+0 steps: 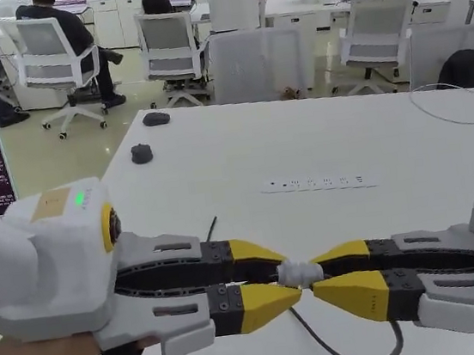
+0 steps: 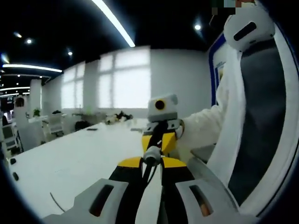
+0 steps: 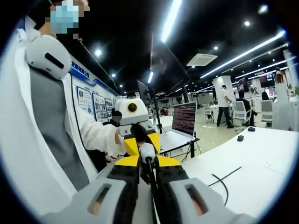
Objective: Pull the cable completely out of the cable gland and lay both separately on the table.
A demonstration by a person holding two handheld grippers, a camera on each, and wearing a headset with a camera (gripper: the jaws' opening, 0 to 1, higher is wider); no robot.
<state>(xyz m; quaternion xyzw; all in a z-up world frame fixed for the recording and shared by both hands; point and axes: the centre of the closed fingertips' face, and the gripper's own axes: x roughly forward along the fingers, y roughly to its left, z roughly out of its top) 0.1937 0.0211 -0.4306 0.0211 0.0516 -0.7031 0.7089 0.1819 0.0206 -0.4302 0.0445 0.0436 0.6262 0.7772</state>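
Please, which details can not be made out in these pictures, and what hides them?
- Head view: where the thin black cable meets the white plastic cable gland, hidden by yellow fingers.
- Head view: the cable's stretch passing beneath the left gripper.
- Head view: markings on the flat white strip, too small.

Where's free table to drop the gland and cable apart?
Crowded: near edge, where left gripper and right gripper meet on the cable gland, black cable looping beneath. Free: table between them and the power strip, and from the strip left to the black puck.
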